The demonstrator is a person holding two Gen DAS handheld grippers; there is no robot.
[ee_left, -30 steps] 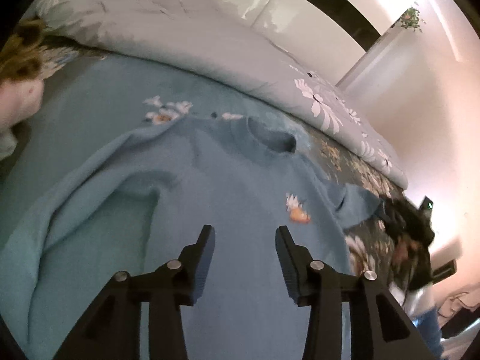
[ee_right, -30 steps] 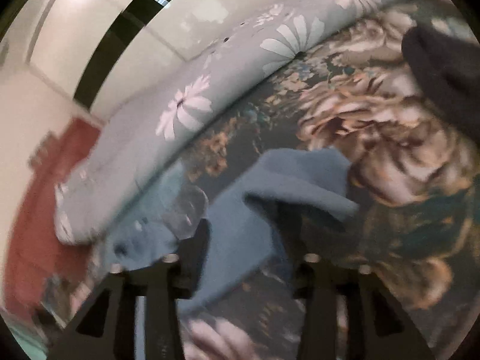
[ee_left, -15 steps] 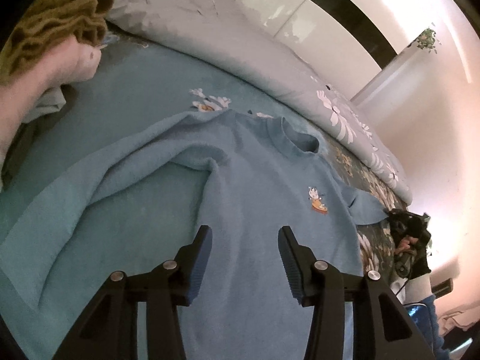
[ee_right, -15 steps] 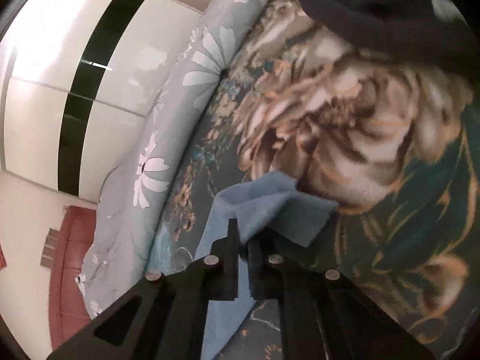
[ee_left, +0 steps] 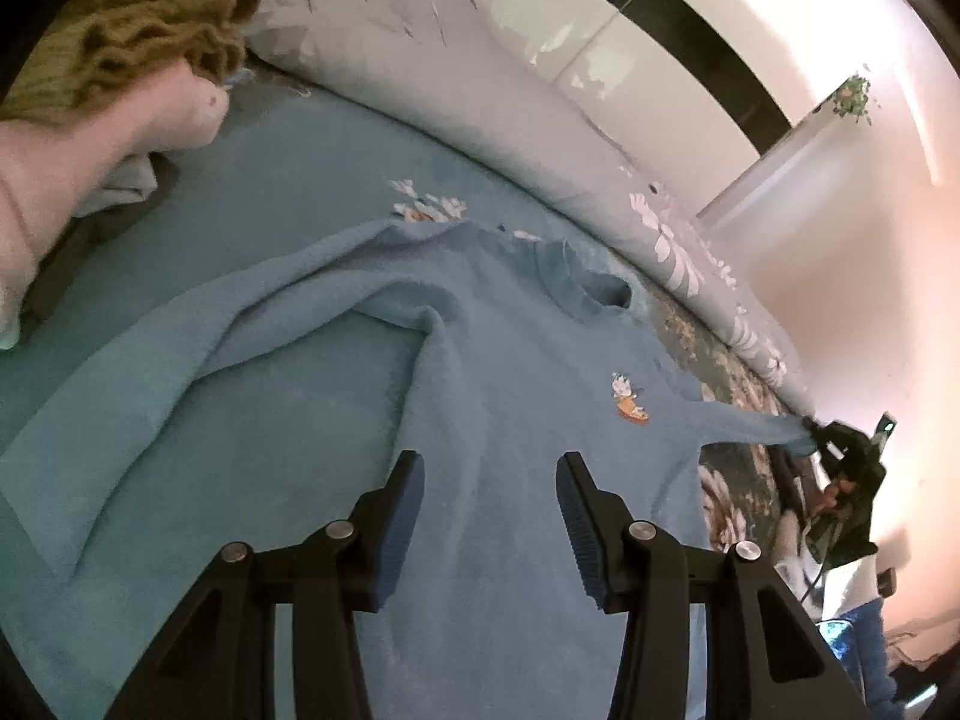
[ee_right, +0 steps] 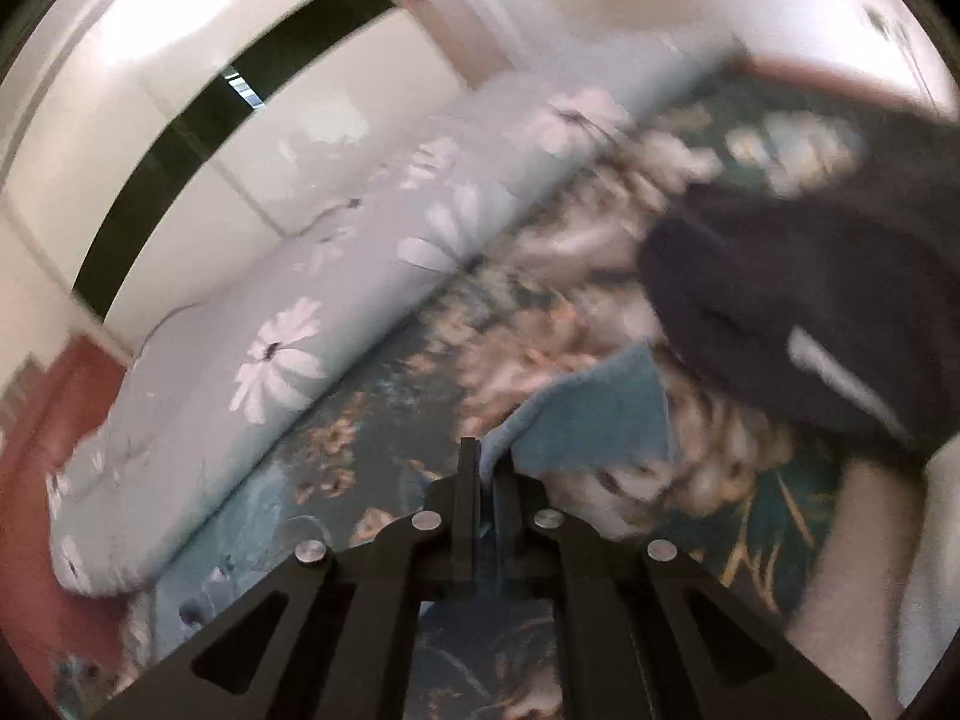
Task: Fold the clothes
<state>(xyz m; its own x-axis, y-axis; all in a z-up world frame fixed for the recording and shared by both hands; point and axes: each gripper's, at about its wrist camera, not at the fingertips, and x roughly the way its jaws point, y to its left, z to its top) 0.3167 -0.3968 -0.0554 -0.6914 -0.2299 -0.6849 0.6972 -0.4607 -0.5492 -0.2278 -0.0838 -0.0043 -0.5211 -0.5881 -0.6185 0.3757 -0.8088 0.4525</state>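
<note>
A light blue sweater point(ee_left: 492, 420) with a small cartoon patch lies face up on the bed, neck toward the pillows. Its left sleeve is bunched and folded across the body. My left gripper point(ee_left: 489, 510) is open and empty just above the sweater's lower body. My right gripper point(ee_right: 487, 468) is shut on the cuff of the sweater's right sleeve point(ee_right: 594, 414), held out over the floral bedsheet. In the left wrist view the right gripper point(ee_left: 840, 444) shows at the far right with that sleeve point(ee_left: 750, 426) stretched out to it.
A grey-blue duvet with daisies point(ee_left: 480, 90) lies along the far side of the bed. A mustard knit garment point(ee_left: 150, 48) and pale clothes sit at the far left. A dark garment point(ee_right: 810, 300) lies near the right gripper. The floral sheet point(ee_right: 384, 450) covers the bed.
The right gripper closed on the sleeve cuff and pulled the sleeve out to the right, straightening it. The left gripper drew back slightly and stayed open over the sweater.
</note>
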